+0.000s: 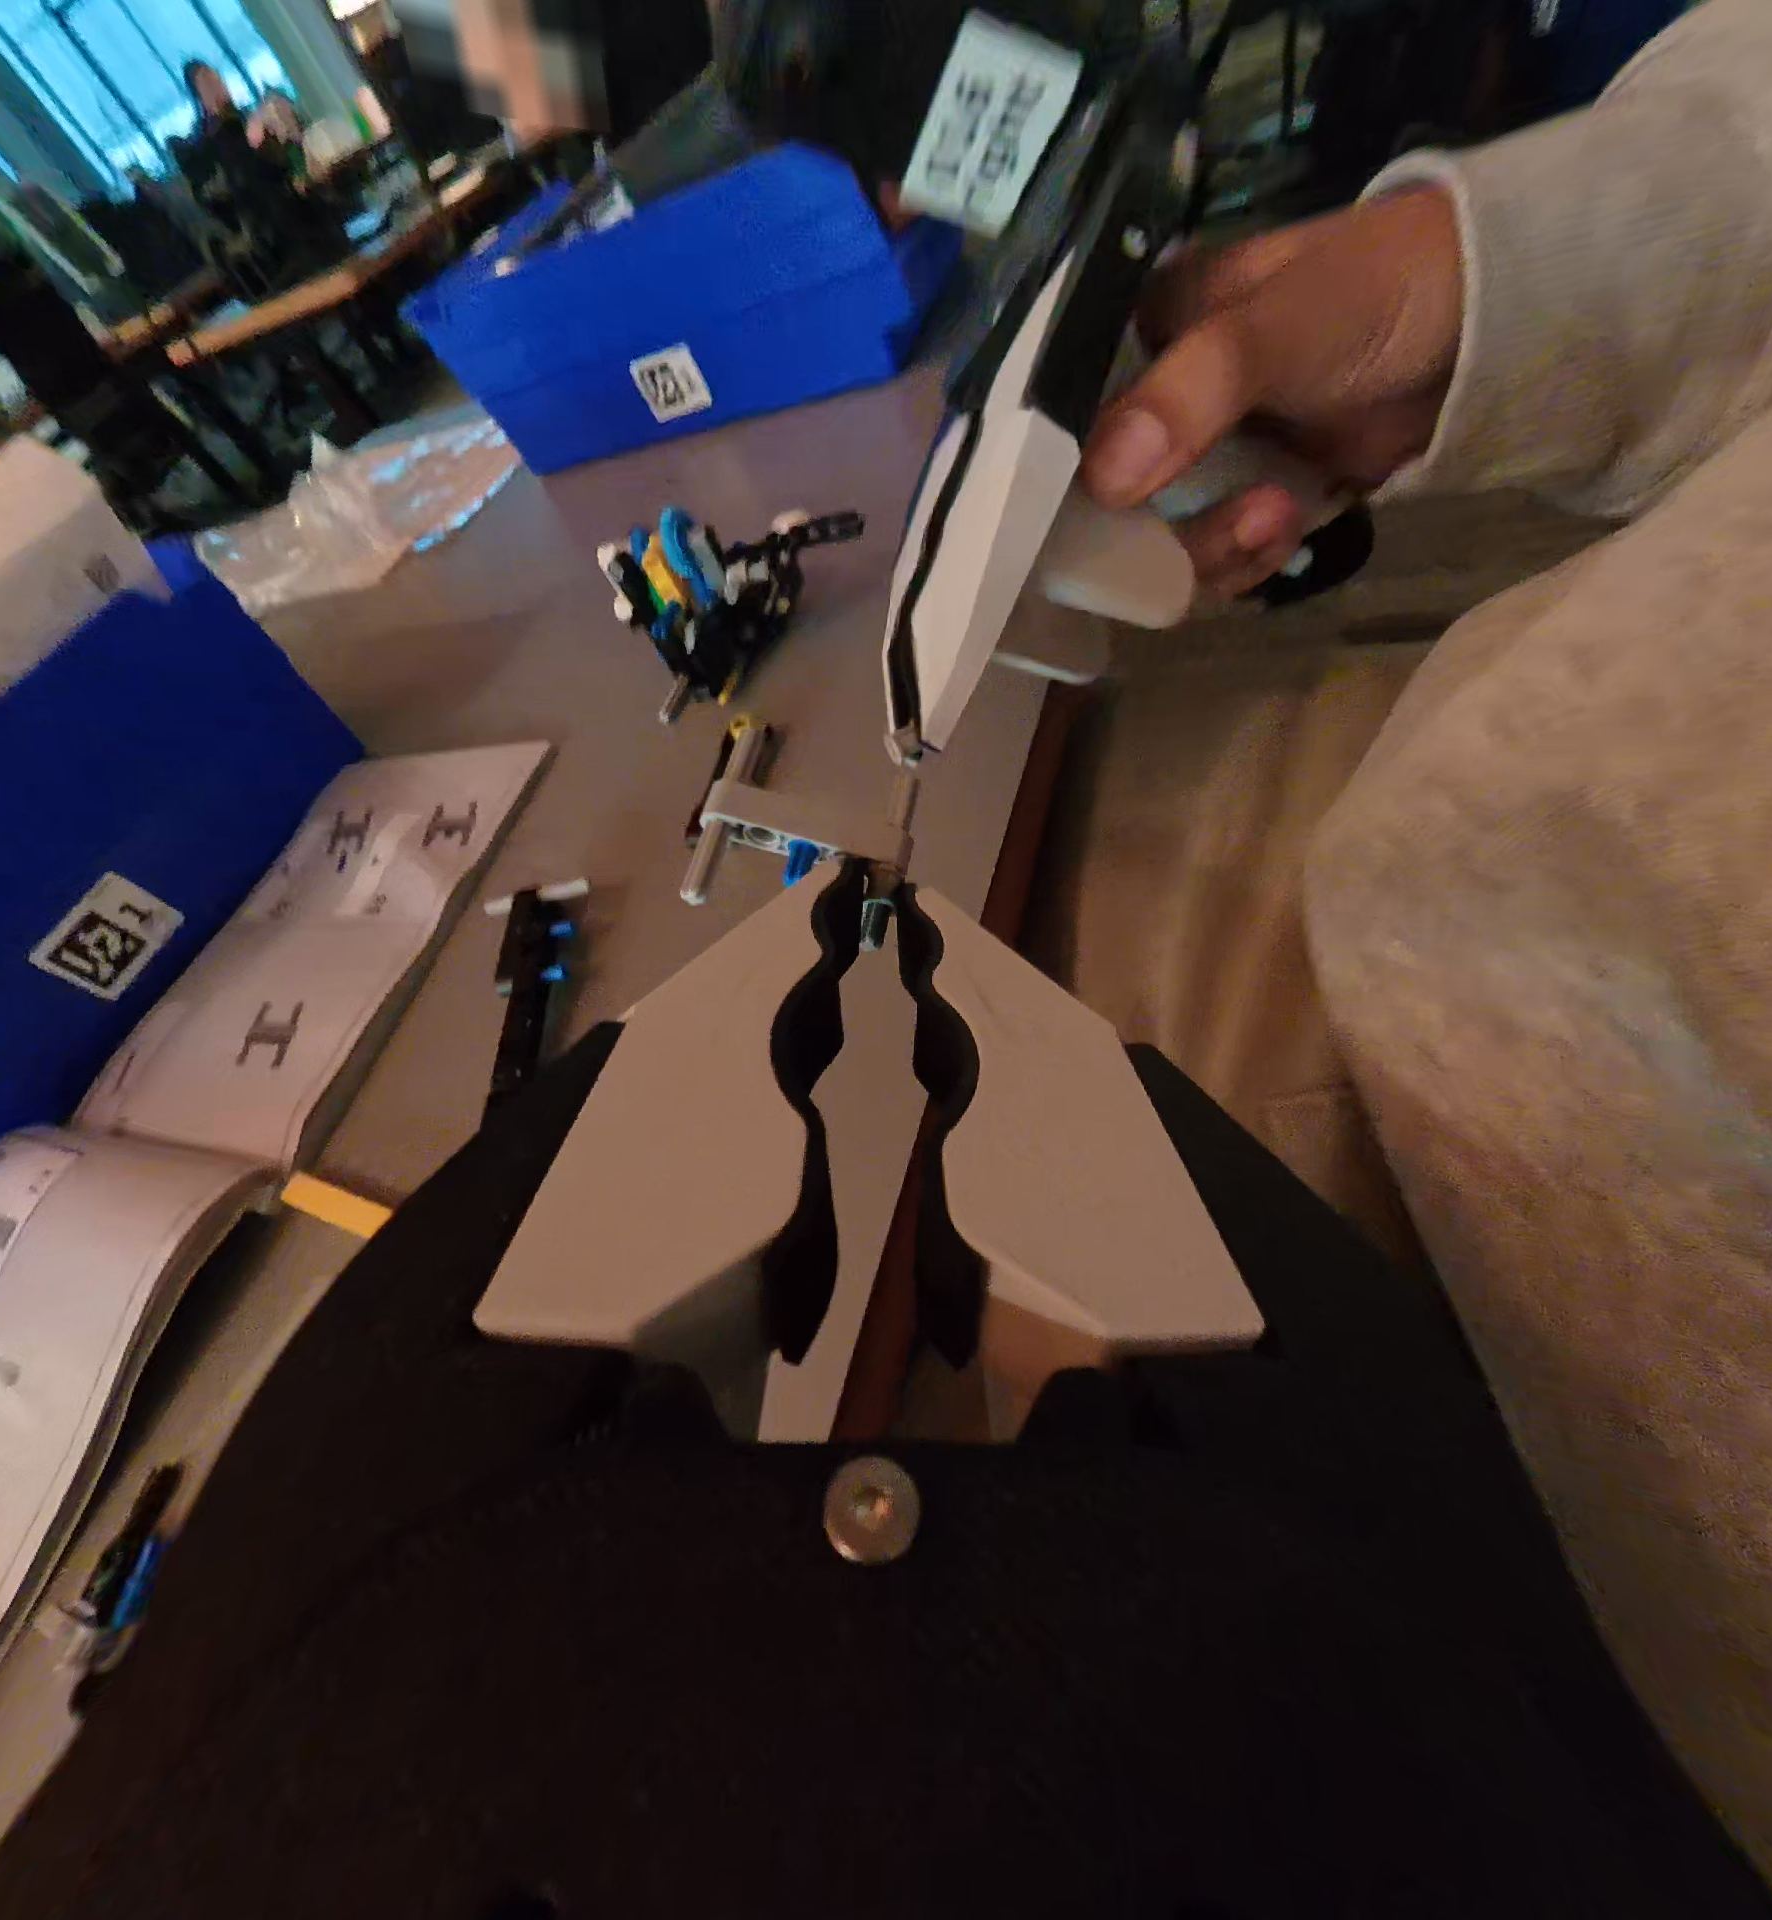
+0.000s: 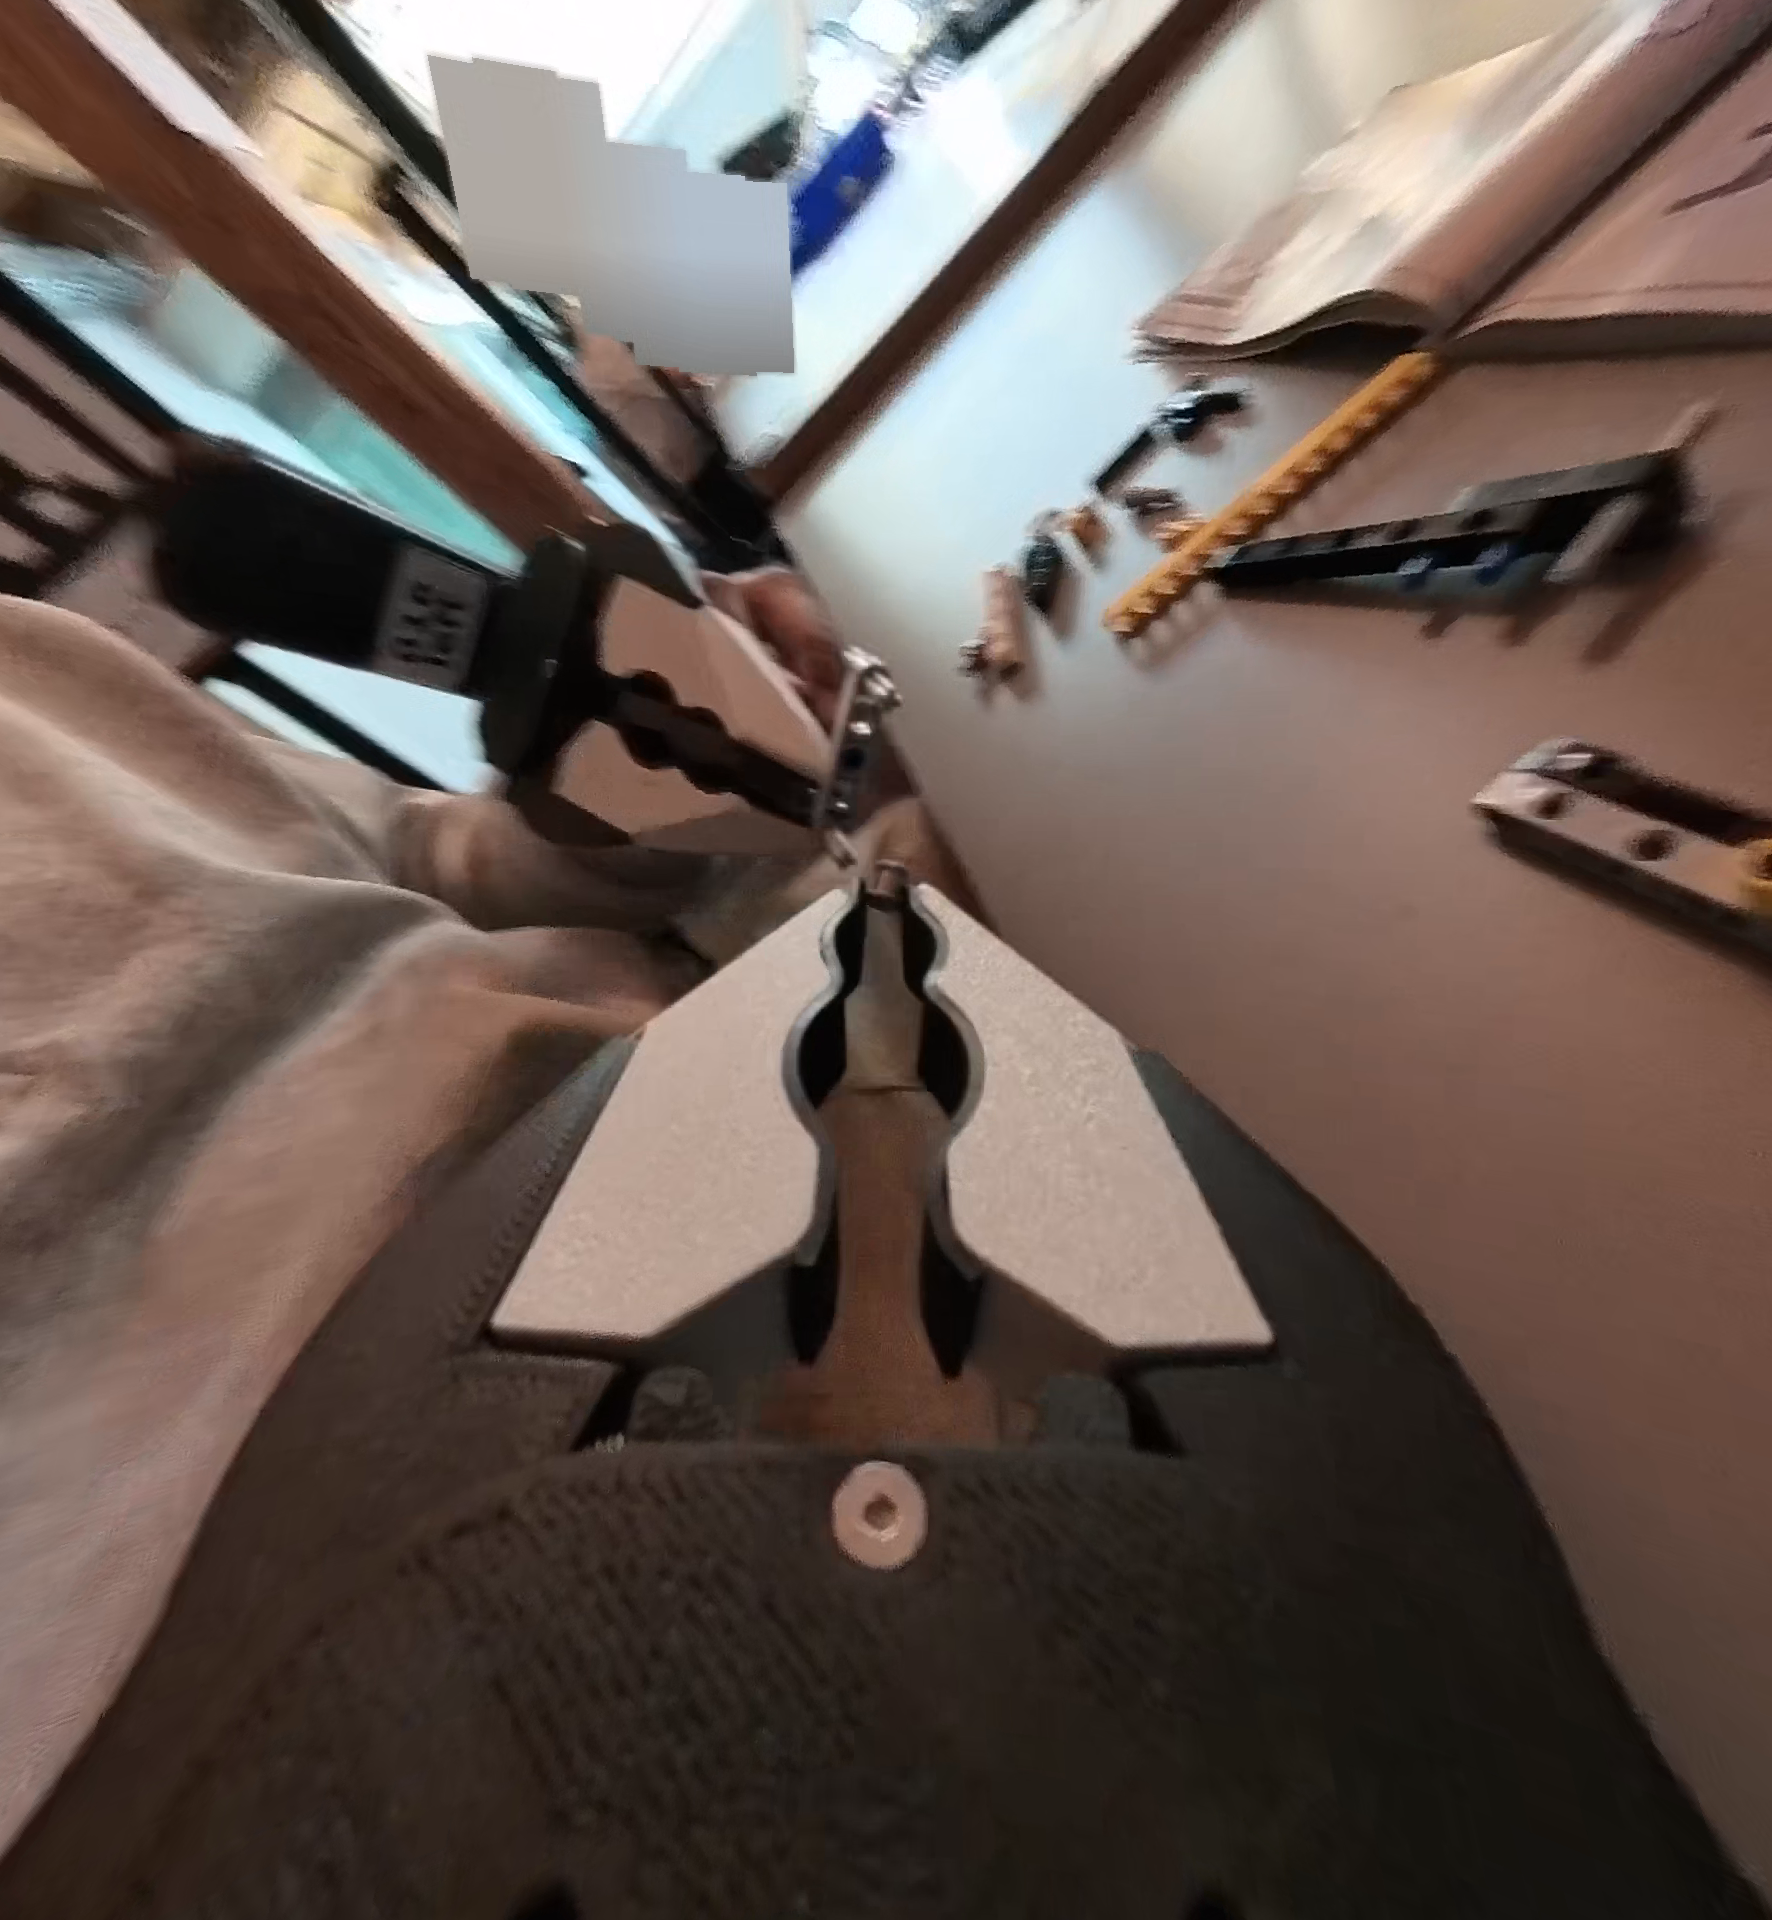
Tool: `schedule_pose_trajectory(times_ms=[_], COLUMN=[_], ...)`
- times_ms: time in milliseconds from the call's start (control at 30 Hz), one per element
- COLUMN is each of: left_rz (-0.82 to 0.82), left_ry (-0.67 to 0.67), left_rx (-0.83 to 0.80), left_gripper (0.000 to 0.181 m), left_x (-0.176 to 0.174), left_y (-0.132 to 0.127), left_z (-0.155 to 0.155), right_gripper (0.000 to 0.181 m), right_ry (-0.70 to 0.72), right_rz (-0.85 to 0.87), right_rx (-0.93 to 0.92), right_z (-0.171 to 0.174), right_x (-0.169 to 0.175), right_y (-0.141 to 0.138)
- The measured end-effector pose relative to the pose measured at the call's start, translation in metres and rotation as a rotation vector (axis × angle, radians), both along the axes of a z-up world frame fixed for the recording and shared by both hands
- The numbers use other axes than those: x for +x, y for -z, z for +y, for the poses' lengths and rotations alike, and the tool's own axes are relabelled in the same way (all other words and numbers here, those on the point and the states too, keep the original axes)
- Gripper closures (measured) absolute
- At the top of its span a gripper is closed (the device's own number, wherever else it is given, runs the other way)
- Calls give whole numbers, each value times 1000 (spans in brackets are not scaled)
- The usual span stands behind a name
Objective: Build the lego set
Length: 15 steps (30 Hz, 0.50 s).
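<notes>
My left gripper (image 1: 877,902) is shut on a small grey beam assembly (image 1: 757,826) with grey axles and a blue pin, held above the table near its edge. An upright grey axle (image 1: 904,816) stands at its right end. My right gripper (image 1: 903,743) comes down from the upper right, its tips just above that axle, shut on a small grey piece (image 2: 890,875). In the right wrist view, the right gripper (image 2: 887,891) points at the left gripper (image 2: 828,800) and the beam assembly (image 2: 858,743).
A partly built model (image 1: 716,592) stands farther back on the table. Two blue bins (image 1: 674,301) (image 1: 113,831), an open instruction booklet (image 1: 321,935) and a black beam (image 1: 529,987) lie left. A yellow beam (image 2: 1277,488) and loose parts (image 2: 1671,862) lie nearby.
</notes>
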State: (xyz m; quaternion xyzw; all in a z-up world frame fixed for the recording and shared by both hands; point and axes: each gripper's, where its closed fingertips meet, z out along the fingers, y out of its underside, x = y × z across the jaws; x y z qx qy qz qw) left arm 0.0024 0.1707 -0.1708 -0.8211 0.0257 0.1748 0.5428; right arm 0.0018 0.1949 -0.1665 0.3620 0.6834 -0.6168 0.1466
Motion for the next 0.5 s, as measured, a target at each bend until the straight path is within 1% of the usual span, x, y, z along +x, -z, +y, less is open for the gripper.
schedule_pose_trajectory(times_ms=[33,100,200,367,500], left_rz=[-3,-14,-1,-44,-73], left_ry=[-18,-47,-83,-119,-126], left_rx=[-35,-121,-193,-228,-233], left_gripper=[178,178,178,177,177], left_x=[-3,-9,-15,-22,-24], left_y=[7,24,38,49,53], left_z=[-1,-3,-5,-9,-10], right_gripper=[177,177,176,176,176], right_ry=[36,89,111,113,143], right_rz=[40,130,221,253,281], right_rx=[85,241,385,516,592], right_z=[5,12,13,8,10], right_x=[-5,-13,-16,-19,-25], right_y=[7,18,26,45,52])
